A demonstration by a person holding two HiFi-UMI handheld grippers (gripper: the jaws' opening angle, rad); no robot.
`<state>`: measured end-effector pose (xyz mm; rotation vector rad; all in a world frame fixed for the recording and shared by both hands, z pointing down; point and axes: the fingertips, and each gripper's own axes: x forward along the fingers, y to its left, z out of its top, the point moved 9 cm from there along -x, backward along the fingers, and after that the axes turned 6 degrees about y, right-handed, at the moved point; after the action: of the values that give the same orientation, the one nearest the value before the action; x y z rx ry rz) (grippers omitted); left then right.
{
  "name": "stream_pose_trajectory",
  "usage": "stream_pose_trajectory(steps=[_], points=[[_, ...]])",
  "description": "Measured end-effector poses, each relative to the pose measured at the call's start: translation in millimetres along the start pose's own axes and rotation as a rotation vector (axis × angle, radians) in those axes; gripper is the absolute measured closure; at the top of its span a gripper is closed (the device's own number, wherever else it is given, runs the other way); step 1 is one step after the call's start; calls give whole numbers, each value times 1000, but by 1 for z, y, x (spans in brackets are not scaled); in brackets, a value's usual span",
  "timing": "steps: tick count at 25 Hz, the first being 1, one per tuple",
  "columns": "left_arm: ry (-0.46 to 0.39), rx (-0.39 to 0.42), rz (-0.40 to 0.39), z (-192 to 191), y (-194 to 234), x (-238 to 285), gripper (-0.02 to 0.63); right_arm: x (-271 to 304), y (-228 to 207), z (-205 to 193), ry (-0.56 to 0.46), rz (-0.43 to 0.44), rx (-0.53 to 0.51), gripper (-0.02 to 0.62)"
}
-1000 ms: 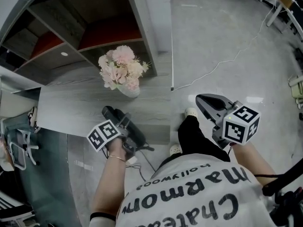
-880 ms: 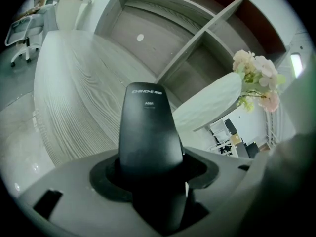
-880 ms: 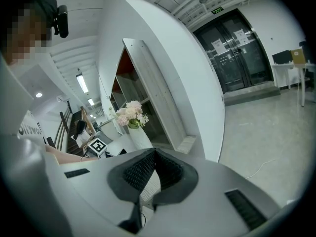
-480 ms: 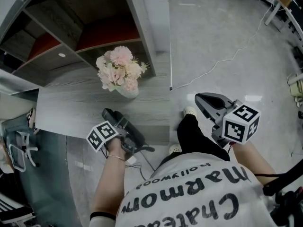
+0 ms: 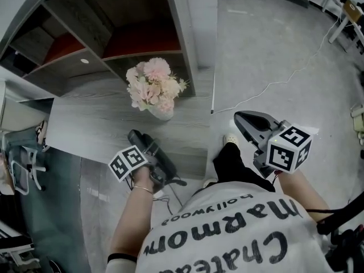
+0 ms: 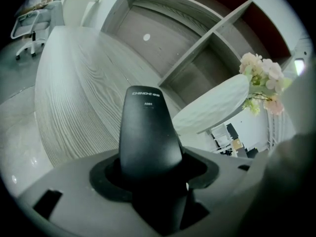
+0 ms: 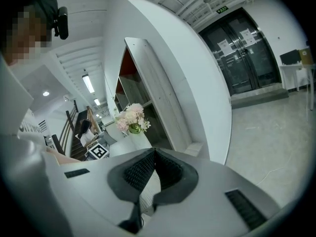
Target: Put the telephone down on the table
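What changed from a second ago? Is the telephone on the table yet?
Nothing really changed. The left gripper keeps its jaws shut on the telephone over the near edge of the table and has not let it go. The right gripper stays shut and empty, off to the side. The flowers stand where they were. Only the head view shifted a little.

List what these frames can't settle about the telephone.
Head view: whether the telephone touches the table; the left gripper covers its underside.
Left gripper view: the telephone's rear end, hidden between the jaws.
Head view: the shelf's upper part, cut off by the top edge.
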<state>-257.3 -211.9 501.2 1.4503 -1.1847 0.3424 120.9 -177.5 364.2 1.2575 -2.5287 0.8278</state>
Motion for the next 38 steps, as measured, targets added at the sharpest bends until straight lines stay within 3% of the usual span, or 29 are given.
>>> stream_pose_trajectory(steps=[21,38], points=[[-182,-43,123,-12,-11,4,328,46,-52,45,93,141,-30,584],[-181,-61,214,-12,-18,9,328,88,-62,68,120,235,-55,584]])
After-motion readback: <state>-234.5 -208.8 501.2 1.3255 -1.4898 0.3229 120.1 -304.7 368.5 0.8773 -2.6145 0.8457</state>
